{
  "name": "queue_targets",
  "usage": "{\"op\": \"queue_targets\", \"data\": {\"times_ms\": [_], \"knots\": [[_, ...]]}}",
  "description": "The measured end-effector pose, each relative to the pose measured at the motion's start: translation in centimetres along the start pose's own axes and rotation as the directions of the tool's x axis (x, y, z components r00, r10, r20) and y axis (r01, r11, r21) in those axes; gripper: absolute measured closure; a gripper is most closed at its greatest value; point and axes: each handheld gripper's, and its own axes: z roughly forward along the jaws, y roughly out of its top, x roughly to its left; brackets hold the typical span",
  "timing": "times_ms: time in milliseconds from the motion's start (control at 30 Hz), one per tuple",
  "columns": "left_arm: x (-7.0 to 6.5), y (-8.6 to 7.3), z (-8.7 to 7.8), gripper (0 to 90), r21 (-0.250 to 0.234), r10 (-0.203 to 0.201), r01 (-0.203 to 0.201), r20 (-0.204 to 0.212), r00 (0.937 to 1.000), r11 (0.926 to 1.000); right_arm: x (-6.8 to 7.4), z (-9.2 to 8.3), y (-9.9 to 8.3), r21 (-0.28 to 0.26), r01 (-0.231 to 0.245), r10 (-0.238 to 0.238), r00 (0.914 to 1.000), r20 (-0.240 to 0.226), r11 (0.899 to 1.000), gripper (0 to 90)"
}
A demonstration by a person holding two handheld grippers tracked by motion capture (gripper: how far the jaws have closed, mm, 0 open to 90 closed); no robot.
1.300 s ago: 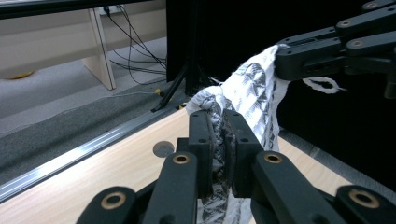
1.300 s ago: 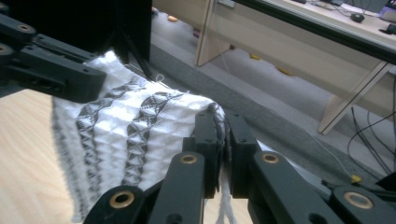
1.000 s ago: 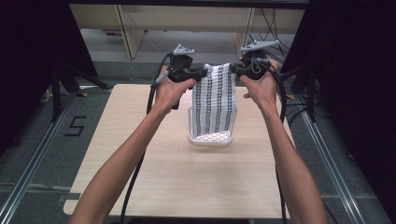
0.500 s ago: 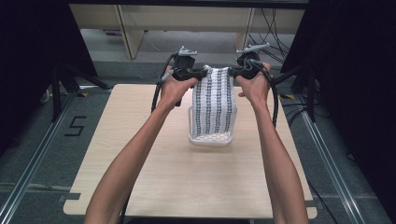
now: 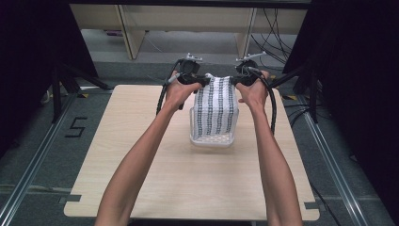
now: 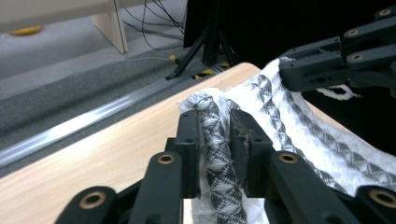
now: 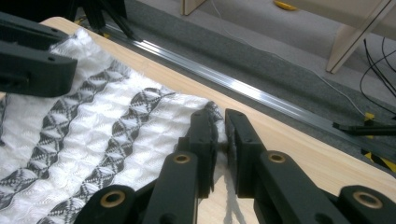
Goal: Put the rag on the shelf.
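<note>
The cloth [image 5: 216, 106] hangs stretched between the two tools above a white basket [image 5: 211, 137] that stands near the middle of the bench [image 5: 141, 155]; its lower part drapes down into or against the basket, and I cannot tell which.

The step in hand looks like spreading the cloth by its top corners, perhaps to lower it into the basket or lift it clear. To do it well, both hands should stay level and the same distance apart, so the top edge stays taut without tugging a corner loose. Any lowering should be slow and centred over the basket so the cloth folds inside the rim and does not drag the light basket along the bench.

The left tool [image 6: 215, 135] has its jaws nearly closed, pinching a bunched, rolled corner of the cloth between them. The right tool [image 7: 219, 135] is likewise almost closed, gripping the cloth's other top corner, with only a thin fold of fabric between the jaws.
</note>
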Motion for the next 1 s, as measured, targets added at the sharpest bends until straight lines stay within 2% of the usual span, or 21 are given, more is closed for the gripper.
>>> {"op": "queue_targets", "data": {"times_ms": [100,200,267,300,333,500,600,800,833,1000], "knots": [[0.0,-0.2,0.2,71.1,0.015,-0.003,0.003,-0.001,1.0,0.9999,-0.1,0.2,-0.1,0.003,-0.001,0.001,1.0,-0.003,1.0,81.6],[0.2,-0.5,0.4,62.3,0.064,-0.005,0.006,-0.016,0.9999,0.9979,-0.1,0.3,-0.4,0.019,-0.009,0.009,0.9999,0.006,1.0,77.7],[0.2,-0.6,0.5,55.9,0.074,-0.008,0.01,-0.026,0.9996,0.9972,-0.3,0.4,-0.4,0.017,-0.003,0.003,1.0,0.007,1.0,76.1],[0.3,-0.6,0.5,55.9,0.089,-0.009,0.013,-0.036,0.9993,0.996,-0.2,0.4,-0.5,0.022,-0.021,0.021,0.9997,0.011,1.0,74.4],[0.4,-0.7,0.4,48.7,0.104,0.003,0.003,-0.061,0.9982,0.9946,-0.3,0.4,-0.5,0.028,-0.005,0.004,0.9999,0.013,1.0,71.5],[0.6,-0.6,0.2,43.8,0.112,-0.002,0.011,-0.075,0.9972,0.9937,-0.3,0.3,-0.5,0.025,-0.001,0.001,1.0,0.01,1.0,70.8],[0.7,-0.6,0.0,34.7,0.124,-0.029,0.038,-0.077,0.9966,0.9916,-0.2,0.2,-0.5,0.018,-0.002,0.002,1.0,0.008,1.0,70.2],[0.7,-0.5,-0.6,32.2,0.123,-0.022,0.032,-0.084,0.9962,0.9919,0.2,-0.2,-0.4,0.003,-0.001,0.001,1.0,-0.002,1.0,69.2],[0.7,-0.4,-0.8,31.8,0.119,-0.024,0.033,-0.083,0.9962,0.9923,0.3,-0.2,-0.4,-0.015,-0.006,0.006,1.0,-0.002,1.0,68.8],[0.9,-0.3,-2.1,29.0,0.101,-0.039,0.048,-0.081,0.9959,0.9938,0.9,-0.9,-0.6,-0.001,0.011,-0.011,0.9999,-0.013,1.0,66.0]]}}
